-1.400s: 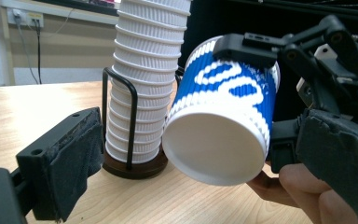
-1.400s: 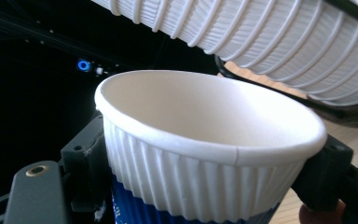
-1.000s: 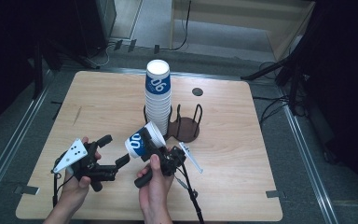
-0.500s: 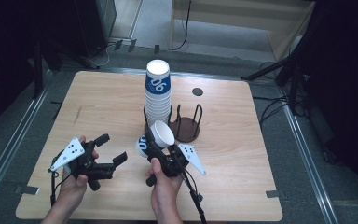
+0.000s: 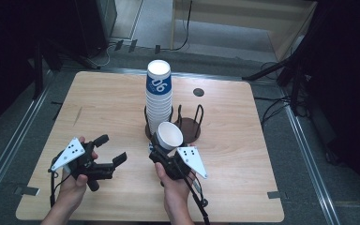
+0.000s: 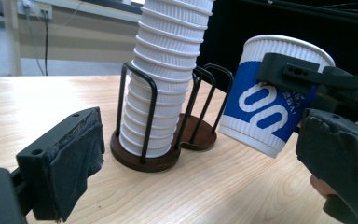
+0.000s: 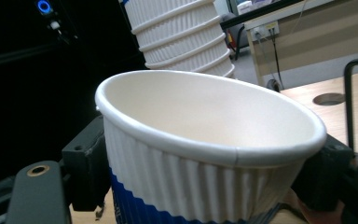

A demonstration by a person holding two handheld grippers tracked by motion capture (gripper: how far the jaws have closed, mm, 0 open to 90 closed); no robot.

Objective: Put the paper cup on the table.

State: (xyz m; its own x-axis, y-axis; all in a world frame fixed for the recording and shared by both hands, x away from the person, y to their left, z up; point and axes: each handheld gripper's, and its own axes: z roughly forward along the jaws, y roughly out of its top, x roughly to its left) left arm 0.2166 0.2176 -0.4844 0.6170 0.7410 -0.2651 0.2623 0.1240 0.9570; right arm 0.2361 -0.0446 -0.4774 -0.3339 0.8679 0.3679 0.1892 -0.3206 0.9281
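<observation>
- right gripper (image 5: pixel 161 149) clamped on a single paper cup (image 5: pixel 169 135), jaws pinching its ribbed wall from both sides; cup held off the table, mouth up and tilted, just in front of the wire cup holder (image 5: pixel 173 123)
- risk: thin cup wall can buckle if the squeeze tightens; a dented rim won't nest cleanly
- risk: grip sits low on the cup body, cup is tilted, so it can pivot or slip out of the pads during a swing
- left gripper (image 5: pixel 113 149) hangs with its jaws apart, nothing between them, well left of the cup, near the table (image 5: pixel 243 187) front
- cup stack (image 5: pixel 158 101) stands tall in the holder's left ring, leans slightly in the left gripper view; a knock from the held cup or gripper body could topple it
- holder's right ring (image 5: pixel 191 123) is empty; its wire loops sit close to the cup, rim could catch on a loop if lowered off-centre
- holder looks light and loose on the table, a sideways bump probably shifts it
</observation>
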